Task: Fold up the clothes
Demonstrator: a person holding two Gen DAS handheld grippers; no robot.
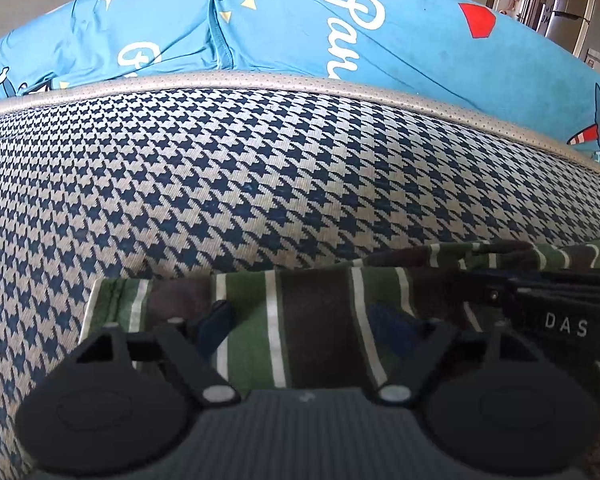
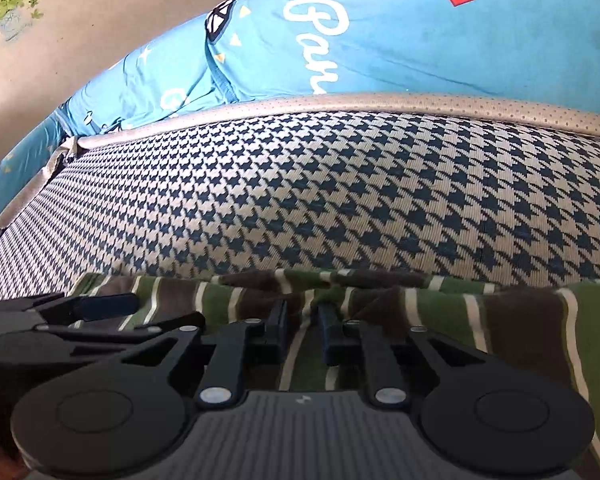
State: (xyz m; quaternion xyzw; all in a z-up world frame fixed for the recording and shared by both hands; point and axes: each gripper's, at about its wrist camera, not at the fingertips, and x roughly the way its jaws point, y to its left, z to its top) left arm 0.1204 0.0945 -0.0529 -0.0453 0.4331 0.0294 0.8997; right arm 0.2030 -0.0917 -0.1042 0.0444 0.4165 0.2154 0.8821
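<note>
A green, brown and white striped garment [image 1: 320, 344] lies on a houndstooth mattress [image 1: 260, 180] near its front edge. My left gripper [image 1: 304, 322] stands open, its fingers spread wide over the flat cloth near the garment's left end. In the right wrist view my right gripper [image 2: 303, 316] is shut on a puckered fold of the striped garment [image 2: 520, 320], which bunches up at the fingertips. The two grippers sit side by side: the right one's black body marked DAS [image 1: 564, 326] shows at the left view's right edge, and the left one's finger [image 2: 104, 304] shows at the right view's left edge.
A grey perforated piping [image 1: 260, 80] edges the far side of the mattress. Behind it lies blue bedding [image 1: 300, 40] printed with white script and red shapes. A beige wall [image 2: 100, 20] stands to the left and a fridge [image 1: 568, 0] at the far right.
</note>
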